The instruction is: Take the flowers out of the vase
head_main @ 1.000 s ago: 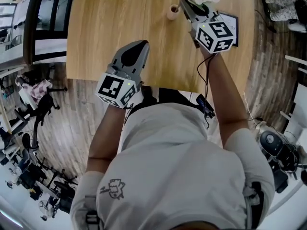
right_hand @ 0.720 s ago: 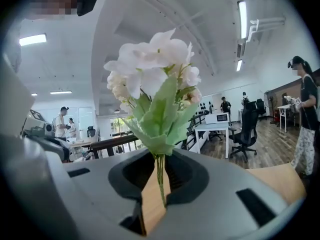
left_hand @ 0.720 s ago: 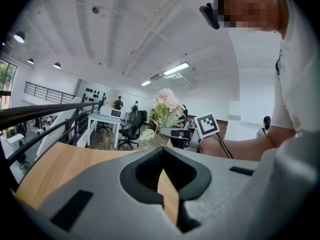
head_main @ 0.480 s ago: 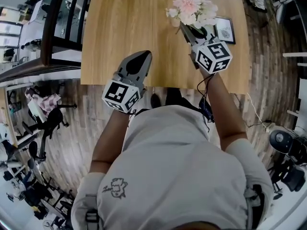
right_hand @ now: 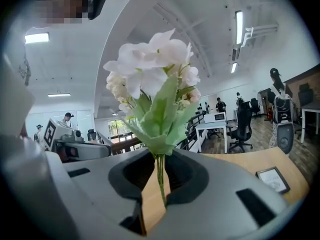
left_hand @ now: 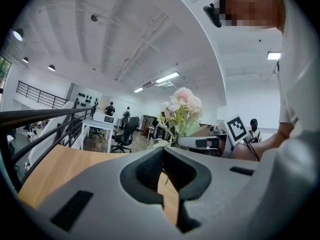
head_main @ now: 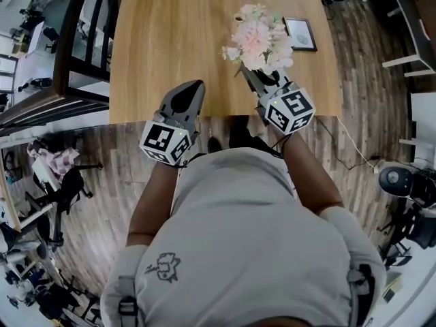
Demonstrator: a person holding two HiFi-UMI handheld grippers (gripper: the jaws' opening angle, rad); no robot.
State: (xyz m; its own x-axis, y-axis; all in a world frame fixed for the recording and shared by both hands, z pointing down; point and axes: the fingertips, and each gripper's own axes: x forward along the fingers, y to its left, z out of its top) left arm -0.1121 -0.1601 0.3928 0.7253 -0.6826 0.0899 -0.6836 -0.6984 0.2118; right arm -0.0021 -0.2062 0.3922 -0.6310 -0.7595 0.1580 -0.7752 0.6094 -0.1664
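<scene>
Right gripper [head_main: 251,77]: jaws narrow, pinching thin stems of pink and white flower bunch [head_main: 257,38], above light wooden bench [head_main: 163,33].
Left gripper [head_main: 189,88]: jaws together, empty.
Risk: thin stems could slip; bunch drops.

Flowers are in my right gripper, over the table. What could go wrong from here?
1. The right gripper pinches only the thin stems low down, and the flowers look top-heavy, so they may pivot or slip out.
2. The framed picture lies on the table close beside the flowers; a sideways sweep could brush it.
3. The left gripper is empty and off to the side, unlikely to catch a slip.
</scene>
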